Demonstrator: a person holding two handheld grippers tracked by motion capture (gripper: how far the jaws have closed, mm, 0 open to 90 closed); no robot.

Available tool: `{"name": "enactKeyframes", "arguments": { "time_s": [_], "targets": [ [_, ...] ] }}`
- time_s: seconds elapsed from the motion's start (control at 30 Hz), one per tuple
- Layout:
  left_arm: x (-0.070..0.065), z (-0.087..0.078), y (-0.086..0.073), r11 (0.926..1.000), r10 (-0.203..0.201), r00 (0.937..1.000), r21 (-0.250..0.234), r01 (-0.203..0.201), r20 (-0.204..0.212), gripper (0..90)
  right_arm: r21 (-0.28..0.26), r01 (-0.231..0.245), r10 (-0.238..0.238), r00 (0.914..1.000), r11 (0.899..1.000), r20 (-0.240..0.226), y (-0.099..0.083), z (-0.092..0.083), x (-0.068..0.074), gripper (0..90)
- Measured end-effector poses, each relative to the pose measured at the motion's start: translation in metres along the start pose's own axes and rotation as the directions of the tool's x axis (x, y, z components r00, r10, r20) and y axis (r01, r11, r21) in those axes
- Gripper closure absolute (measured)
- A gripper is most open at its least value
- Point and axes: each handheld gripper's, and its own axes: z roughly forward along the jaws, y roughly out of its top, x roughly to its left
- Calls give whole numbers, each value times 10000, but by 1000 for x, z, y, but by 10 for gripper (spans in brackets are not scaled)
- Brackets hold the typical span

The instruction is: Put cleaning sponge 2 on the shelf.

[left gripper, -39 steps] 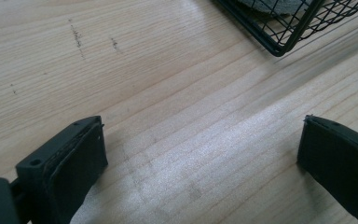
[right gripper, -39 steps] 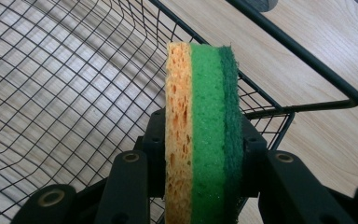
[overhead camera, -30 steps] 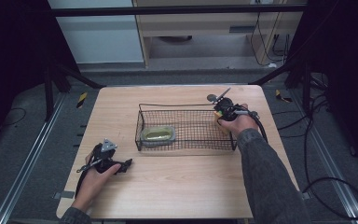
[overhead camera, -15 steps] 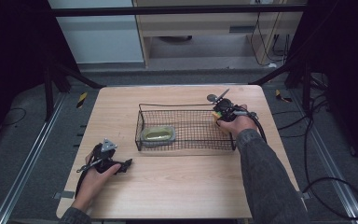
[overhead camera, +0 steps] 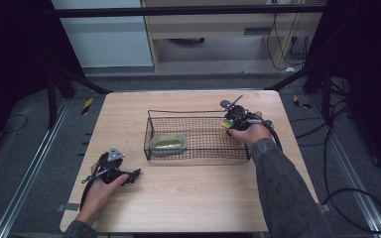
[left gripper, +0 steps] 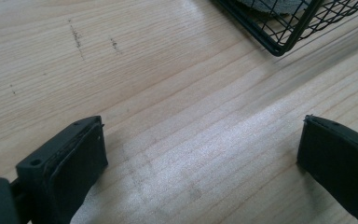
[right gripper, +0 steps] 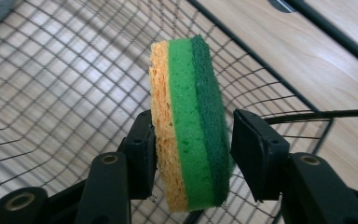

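Three stripes on the sponge [right gripper: 191, 126]: pale orange-yellow, bright green, dark green. Black wire grid on the basket [overhead camera: 198, 153]. Pale wood grain across the tabletop [overhead camera: 188, 198], a few dark specks. Black jaws on both grippers. Olive-green thing in a grey tray [overhead camera: 167, 144].

We find no readable text, label, brand, number or sign in any of the three views. The yellow-and-black striped markers [overhead camera: 87, 105] on the floor beside the table carry a warning pattern but no lettering (a second one lies at the right, equally blank). The sponge [right gripper: 191, 126] between the jaws shows plain orange, light green and dark green layers with no print. The wire basket [overhead camera: 198, 113] and the wooden table [overhead camera: 188, 193] bear no marking we can read.
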Motion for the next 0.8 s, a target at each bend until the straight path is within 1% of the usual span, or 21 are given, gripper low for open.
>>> {"name": "enactKeyframes", "arguments": {
  "time_s": [0.03, 0.07, 0.13, 0.2, 0.23, 0.43, 0.53, 0.63, 0.67, 0.8],
  "targets": [
    [0, 0, 0, 10000, 2, 10000, 4, -2, -2, 1, -5, 58, -58, 10000, 10000, -74, -1, 0, 2, 517],
    [0, 0, 0, 10000, 3, 10000, 3, -3, -1, 1, -3, 3, -3, 9999, 10000, -134, -1, -1, 4, 517],
    [0, 0, 0, 10000, 4, 10000, 2, -4, -2, 1, -32, 91, -91, 9998, 10000, -173, -2, -1, 7, 518],
    [0, 0, 0, 10000, 3, 10000, -1, -3, 0, 1, -41, 56, -57, 9996, 10000, -264, -4, -2, 10, 516],
    [0, 0, 0, 10000, -30, 10000, -31, 30, 0, 1, -39, 149, -150, 9996, 9999, -246, -5, -2, 11, 513],
    [0, 0, 0, 10000, -11, 10000, -3, 11, -2, 1, 45, 166, -164, 9991, 9999, -393, -10, -2, 17, 496],
    [0, 0, 0, 10000, -12, 10000, -4, 12, 3, 1, 63, 90, -87, 9988, 9999, -478, -10, -3, 19, 483],
    [0, 0, 0, 10000, -36, 10000, -32, 36, 11, 1, 15, -95, 96, 9978, 10000, -658, -10, -4, 20, 447],
    [0, 0, 0, 10000, -35, 10000, -35, 35, 14, 1, 49, -81, 84, 9979, 10000, -635, -10, -4, 21, 443],
    [0, 0, 0, 10000, -28, 10000, -36, 28, 16, 1, -137, -93, 81, 9963, 9999, -858, -9, -9, 26, 428]
  ]
}}
